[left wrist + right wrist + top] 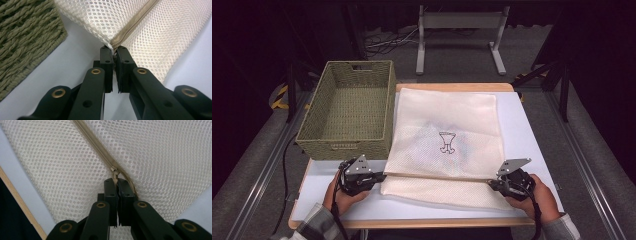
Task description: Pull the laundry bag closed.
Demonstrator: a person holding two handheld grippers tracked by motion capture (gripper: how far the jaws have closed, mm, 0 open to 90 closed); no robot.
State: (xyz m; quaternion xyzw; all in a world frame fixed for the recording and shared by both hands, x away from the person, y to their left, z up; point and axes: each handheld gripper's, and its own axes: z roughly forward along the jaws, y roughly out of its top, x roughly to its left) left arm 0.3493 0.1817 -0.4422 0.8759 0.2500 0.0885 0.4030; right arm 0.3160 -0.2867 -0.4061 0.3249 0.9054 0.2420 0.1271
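White table (532, 150), seen from the high view, with a pale wooden edge along its near side. A woven olive-green basket (347, 107) with cut-out handles stands on the far left part of the tabletop, its right wall just beside the bag.

A cream mesh laundry bag (447, 130) lies flat on the table to the right of the basket, covering most of the middle of the surface; a dark printed figure (446, 141) shows through the mesh near its centre. A tan zipper (437, 175) runs across the bag near its front, parallel to the table's near edge, from one gripper to the other.

The left gripper (379, 176) is at the zipper's left end, near the basket's front right corner. In the left gripper view its jaws are closed, pinching the bag's corner (111, 46) where the zipper tape (135, 23) ends; the basket weave (25, 37) lies at the upper left.

The right gripper (493, 183) is at the zipper's right end. In the right gripper view its jaws are closed on the zipper pull (115, 175), which hangs from the slider (114, 169); mesh spreads to both sides of the zipper, and the table's wooden edge (22, 205) crosses the lower left corner.

A hand (343, 196) in a plaid sleeve holds the left gripper; a second hand (537, 195) holds the right.
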